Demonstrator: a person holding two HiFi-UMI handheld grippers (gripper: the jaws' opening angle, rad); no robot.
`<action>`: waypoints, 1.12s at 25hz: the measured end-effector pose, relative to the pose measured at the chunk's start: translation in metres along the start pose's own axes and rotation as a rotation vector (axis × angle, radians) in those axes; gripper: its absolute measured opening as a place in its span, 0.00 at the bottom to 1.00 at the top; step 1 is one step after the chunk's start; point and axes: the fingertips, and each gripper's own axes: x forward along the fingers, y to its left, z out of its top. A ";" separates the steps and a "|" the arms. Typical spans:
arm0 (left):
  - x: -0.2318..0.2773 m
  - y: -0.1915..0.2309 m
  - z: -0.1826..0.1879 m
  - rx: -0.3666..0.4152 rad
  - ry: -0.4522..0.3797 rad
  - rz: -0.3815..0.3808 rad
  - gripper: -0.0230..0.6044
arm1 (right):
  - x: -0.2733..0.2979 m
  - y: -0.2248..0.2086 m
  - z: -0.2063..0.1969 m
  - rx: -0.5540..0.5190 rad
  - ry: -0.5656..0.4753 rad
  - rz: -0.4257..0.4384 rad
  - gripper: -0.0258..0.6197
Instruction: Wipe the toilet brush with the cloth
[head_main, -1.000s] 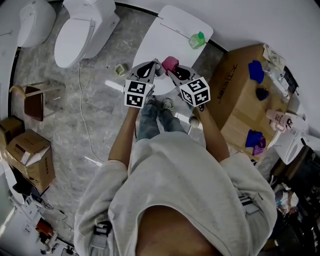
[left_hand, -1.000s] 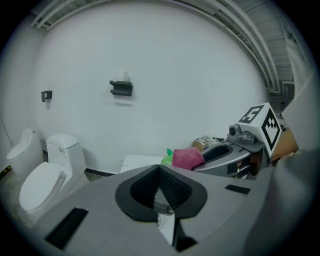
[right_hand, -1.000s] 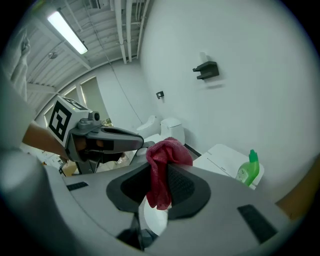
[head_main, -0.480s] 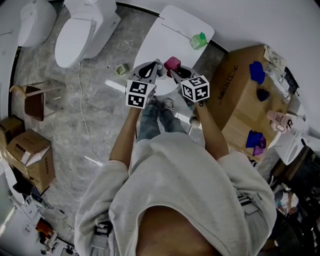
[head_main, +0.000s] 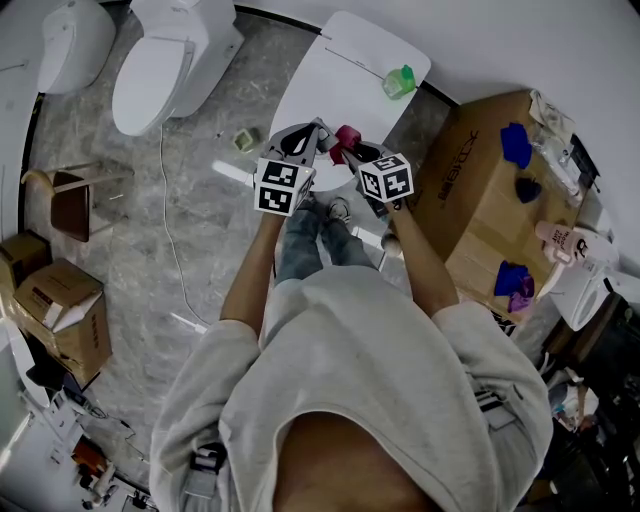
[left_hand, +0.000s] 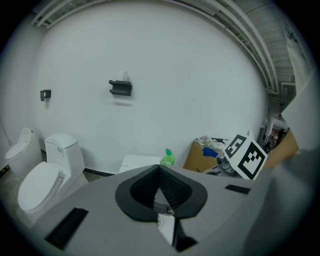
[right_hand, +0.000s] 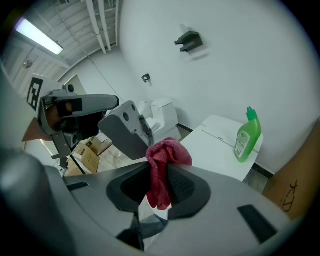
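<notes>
A pink-red cloth hangs bunched between the jaws of my right gripper, which is shut on it. In the head view the cloth sits just right of my left gripper, above the near edge of a white table. My left gripper has its jaws closed tip to tip. A pale sliver shows in the gap below the tips, and I cannot tell what it is. No toilet brush is visible in any view. The right gripper view shows the left gripper close beside the cloth.
A green bottle stands at the table's far end. Right of it is a cardboard box with blue items on top. Two toilets stand at the upper left, and smaller boxes sit on the floor at left.
The two grippers have drawn slightly closer together over the table edge. The cloth now sits nearer the left gripper's tips.
</notes>
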 end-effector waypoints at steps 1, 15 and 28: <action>0.000 0.000 0.000 0.001 0.001 -0.001 0.07 | -0.002 0.000 -0.001 0.001 -0.004 -0.003 0.19; 0.000 0.002 -0.001 0.015 0.010 -0.006 0.07 | -0.072 0.024 0.061 -0.148 -0.211 -0.044 0.19; 0.001 0.002 -0.001 0.025 0.015 -0.004 0.07 | -0.071 0.042 0.060 -0.179 -0.214 -0.033 0.19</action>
